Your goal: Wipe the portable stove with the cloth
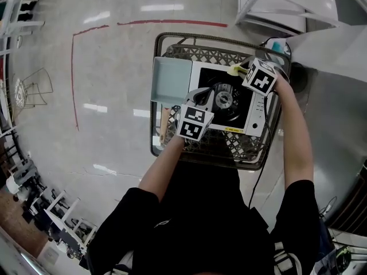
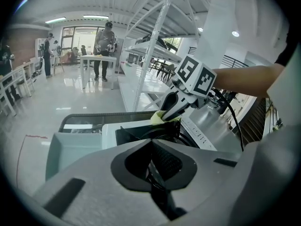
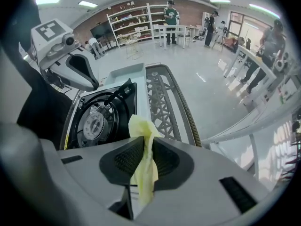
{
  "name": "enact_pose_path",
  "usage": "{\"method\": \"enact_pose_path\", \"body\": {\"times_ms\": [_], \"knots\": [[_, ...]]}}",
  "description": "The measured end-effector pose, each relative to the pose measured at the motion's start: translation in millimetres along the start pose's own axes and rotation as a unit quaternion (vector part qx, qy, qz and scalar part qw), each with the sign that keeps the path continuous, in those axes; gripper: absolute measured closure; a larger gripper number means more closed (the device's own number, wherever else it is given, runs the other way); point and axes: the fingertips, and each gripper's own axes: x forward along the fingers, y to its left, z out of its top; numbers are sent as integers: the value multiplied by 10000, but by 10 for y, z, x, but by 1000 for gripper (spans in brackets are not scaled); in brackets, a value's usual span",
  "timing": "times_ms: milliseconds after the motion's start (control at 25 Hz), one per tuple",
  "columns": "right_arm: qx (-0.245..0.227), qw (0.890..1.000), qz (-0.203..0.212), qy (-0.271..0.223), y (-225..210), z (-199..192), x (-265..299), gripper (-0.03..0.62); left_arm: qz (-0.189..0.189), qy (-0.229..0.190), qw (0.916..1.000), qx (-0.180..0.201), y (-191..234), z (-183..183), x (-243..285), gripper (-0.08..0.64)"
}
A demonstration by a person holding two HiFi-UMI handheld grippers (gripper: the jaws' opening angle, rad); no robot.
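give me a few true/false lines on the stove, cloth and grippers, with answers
1. The right gripper is clamped on a yellow cloth. True.
2. The portable stove sits directly on the bare floor. False: it rests inside a basket.
3. A pale blue tray lies beside the stove. True.
4. The left gripper holds the cloth. False: only the right gripper has it.

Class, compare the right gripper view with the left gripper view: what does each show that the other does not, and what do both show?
Right gripper view only: the round burner head and the right gripper's pads pressing the cloth. Left gripper view only: the left gripper's closed jaws, the person's forearm. Both: the portable stove, that yellow cloth, the wire basket.
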Motion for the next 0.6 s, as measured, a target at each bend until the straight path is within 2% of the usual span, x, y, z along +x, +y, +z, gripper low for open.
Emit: {"method": "enact_pose_path", "body": {"times_ms": [600], "knots": [[-171, 9998, -109, -82, 50, 448, 133, 529, 106, -20, 9998, -143, 238, -141, -216, 545]]}}
